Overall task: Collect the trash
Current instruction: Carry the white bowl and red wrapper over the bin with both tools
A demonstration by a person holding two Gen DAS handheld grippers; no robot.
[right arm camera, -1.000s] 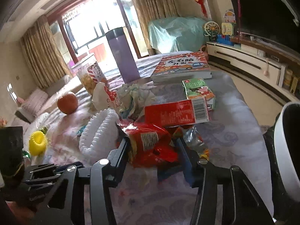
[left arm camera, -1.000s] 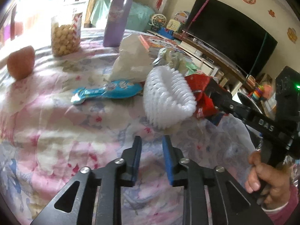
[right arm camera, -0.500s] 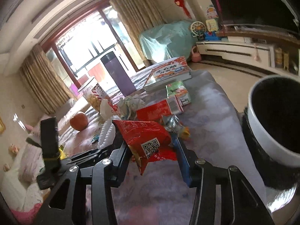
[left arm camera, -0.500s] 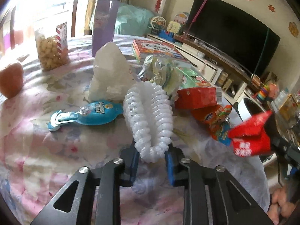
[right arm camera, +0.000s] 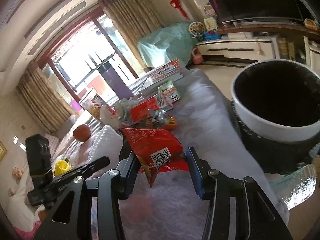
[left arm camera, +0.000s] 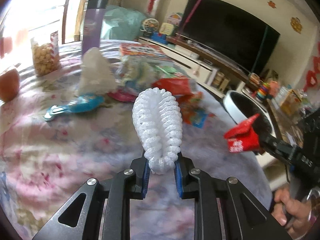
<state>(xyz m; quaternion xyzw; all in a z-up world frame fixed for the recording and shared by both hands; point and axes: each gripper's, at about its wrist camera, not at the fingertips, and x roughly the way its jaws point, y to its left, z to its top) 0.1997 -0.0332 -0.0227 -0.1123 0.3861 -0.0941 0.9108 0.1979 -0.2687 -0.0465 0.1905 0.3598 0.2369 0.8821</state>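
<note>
I am carrying two pieces of trash at once. My left gripper (left arm camera: 161, 170) is clenching the lower end of the white foam fruit net (left arm camera: 158, 128), so the net is standing upright off the floral tablecloth (left arm camera: 60, 150), where nothing can snag it. My right gripper (right arm camera: 162, 165) is pinching the red snack wrapper (right arm camera: 154, 146) between its blue pads (right arm camera: 193, 168), QR code facing me, lifted above the cloth. From the right wrist camera the trash bin (right arm camera: 260, 124), white-rimmed with a black liner, is sitting at about two o'clock just past the table edge; I judge the wrapper is heading there first, since it is the nearer load. More trash is waiting on the table: a blue wrapper (left arm camera: 80, 106) at ten o'clock in the left view, crumpled tissue (left arm camera: 96, 74) beyond it, and red packets (left arm camera: 174, 84) at twelve o'clock.
</note>
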